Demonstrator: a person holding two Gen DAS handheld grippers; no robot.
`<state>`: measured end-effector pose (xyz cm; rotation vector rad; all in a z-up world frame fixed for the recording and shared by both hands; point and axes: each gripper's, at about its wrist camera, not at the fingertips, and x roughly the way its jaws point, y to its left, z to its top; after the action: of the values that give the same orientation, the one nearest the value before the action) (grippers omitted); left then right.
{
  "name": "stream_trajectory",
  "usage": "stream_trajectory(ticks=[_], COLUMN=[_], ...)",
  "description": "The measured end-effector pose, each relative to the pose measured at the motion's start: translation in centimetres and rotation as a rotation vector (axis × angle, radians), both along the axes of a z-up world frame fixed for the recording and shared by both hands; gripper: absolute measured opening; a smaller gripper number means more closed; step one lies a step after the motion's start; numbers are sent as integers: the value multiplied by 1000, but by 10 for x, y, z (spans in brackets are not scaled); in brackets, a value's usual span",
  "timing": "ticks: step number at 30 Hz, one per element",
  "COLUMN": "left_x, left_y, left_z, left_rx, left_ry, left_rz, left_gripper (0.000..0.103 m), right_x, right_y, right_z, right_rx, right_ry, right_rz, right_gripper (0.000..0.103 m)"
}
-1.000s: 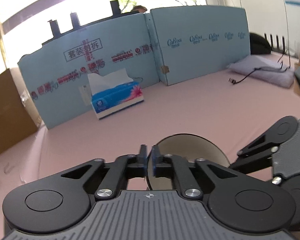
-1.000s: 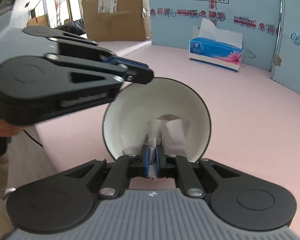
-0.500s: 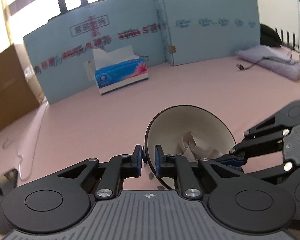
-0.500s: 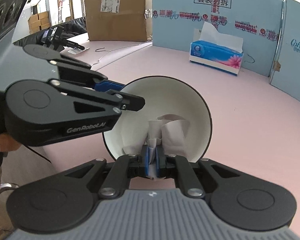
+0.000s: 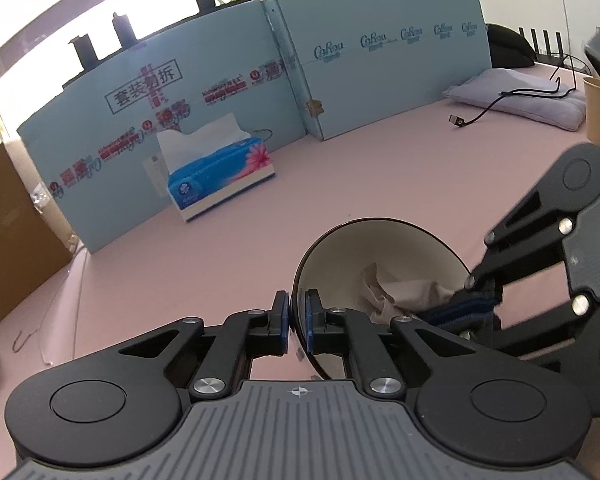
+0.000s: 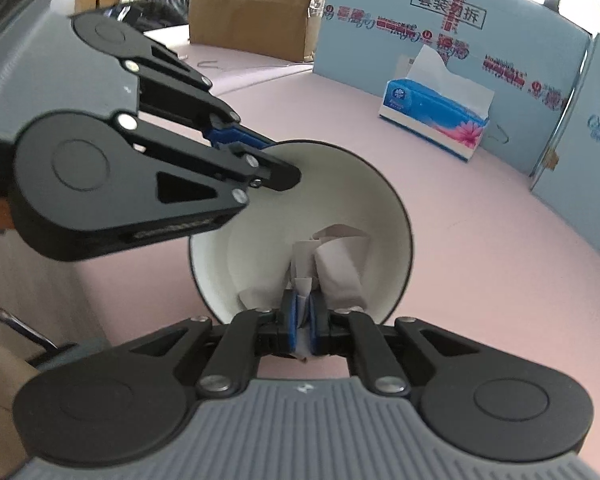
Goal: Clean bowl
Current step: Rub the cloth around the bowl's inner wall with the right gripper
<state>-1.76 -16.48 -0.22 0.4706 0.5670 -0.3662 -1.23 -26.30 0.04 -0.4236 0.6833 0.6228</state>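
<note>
While the pink table [image 5: 380, 168] lies wide and mostly bare around the work, the step in hand, as I judge it, is wiping the inside of the bowl [image 6: 364, 200], which is tipped on its side near the table's front edge with its white hollow facing the right camera. From largest to smallest: the left gripper [image 5: 298, 316] has just been closing and now pinches the bowl's dark rim between its blue pads, at about 10 o'clock on the bowl in the right view and 8 o'clock in its own view. The right gripper [image 6: 304, 320] is pressed together on a crumpled tissue [image 6: 336, 264], which reaches into the bowl from about 6 o'clock and lies against the lower inner wall. A tissue box [image 6: 432, 120] stands well apart at about 1 o'clock, by the blue board [image 5: 228, 92]. To do this well, the left grip should hold steady so the rim does not slip or turn in the pads, since the bowl looks smooth and hard. The right hand should press the tissue lightly against the wall and sweep round the curve, working from the bottom outward to the rim. Too hard a push could lever the bowl out of the left pinch; too light a touch and the tissue may only skim.
</note>
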Motion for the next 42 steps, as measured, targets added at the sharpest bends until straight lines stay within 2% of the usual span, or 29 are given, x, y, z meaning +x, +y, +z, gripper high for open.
stream_trajectory(ticks=[9,13,20,24,36,39,41,42], left_x=[2,2,3,3,5,5,5,4], left_y=[0,1,3,4,2,3,5,6], left_z=[0,0,-1,-1,-1,0,1,1], left_rx=[1,-5,-12,-15,-24,-46,-69,-76], left_ry=[0,1,2,2,5,6,3,2], left_rz=[-17,-21,-25,-31,-45,-29,-13,-3], left_gripper=[11,11,11,12,12,18,31,32], right_x=[9,15,19,21,13,11,8,7], right_y=[3,5,15,14,-4,-4,-3,-3], right_z=[0,7,15,19,8,3,0,-1], right_rx=[-98,-95,-80,-68,-58,-40,-29,-25], right_ry=[-121,-174,-213,-204,-69,-47,-41,-41], right_rz=[-6,-10,9,11,-34,-52,-67,-74], right_gripper=[6,5,5,5,4,5,6,6])
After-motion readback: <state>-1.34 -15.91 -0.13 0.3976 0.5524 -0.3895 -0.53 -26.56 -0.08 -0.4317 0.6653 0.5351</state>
